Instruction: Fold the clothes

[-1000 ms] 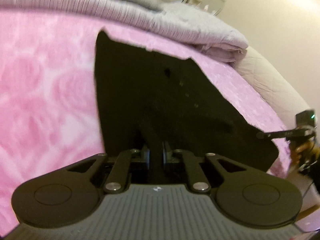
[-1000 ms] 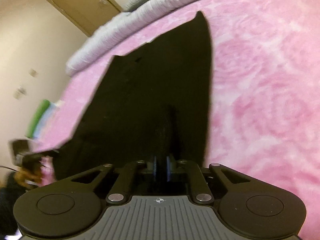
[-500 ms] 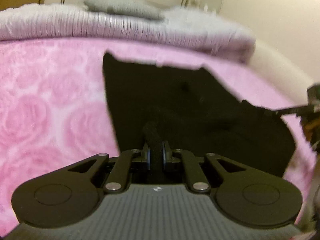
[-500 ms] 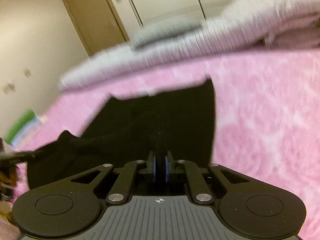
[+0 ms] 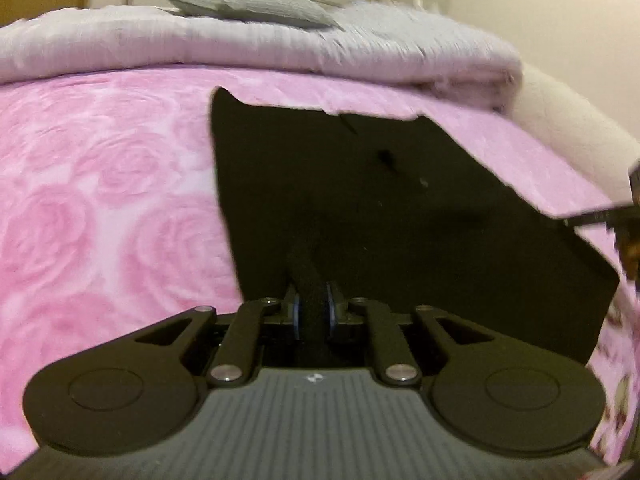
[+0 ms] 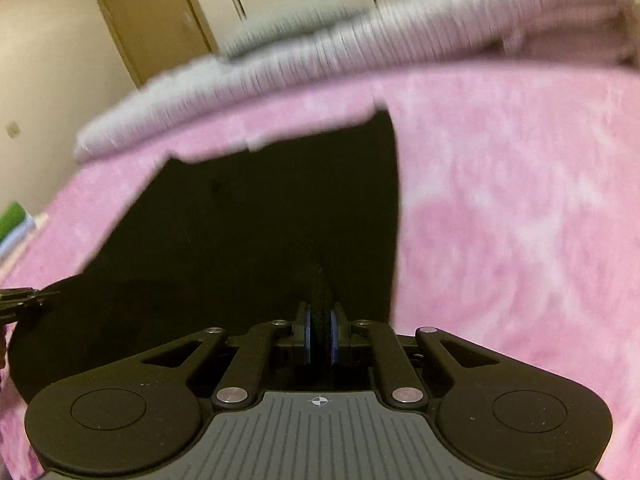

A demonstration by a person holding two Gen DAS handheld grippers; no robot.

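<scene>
A black garment (image 5: 400, 208) lies spread on a pink rose-patterned blanket (image 5: 100, 200). My left gripper (image 5: 312, 312) holds a bunched fold of the garment's near edge; its jaws are opening, but the cloth still fills the gap between the blue pads. In the right wrist view the same garment (image 6: 260, 220) stretches away from my right gripper (image 6: 320, 336), which is shut tight on another pinch of the near edge. Each gripper's tip shows at the edge of the other's view: the right one (image 5: 600, 216) and the left one (image 6: 24, 300).
A folded grey-lilac quilt (image 5: 280, 52) with a grey pillow (image 5: 248, 4) on it lies along the far side of the bed. Pink blanket (image 6: 520, 220) spreads to the right of the garment. A brown door (image 6: 152, 20) and something green (image 6: 12, 216) are beyond the bed.
Both views have swung up and levelled, showing more quilt and wall. The garment's near edge has moved with both grippers. The gap between the left pads has widened, with cloth still in it.
</scene>
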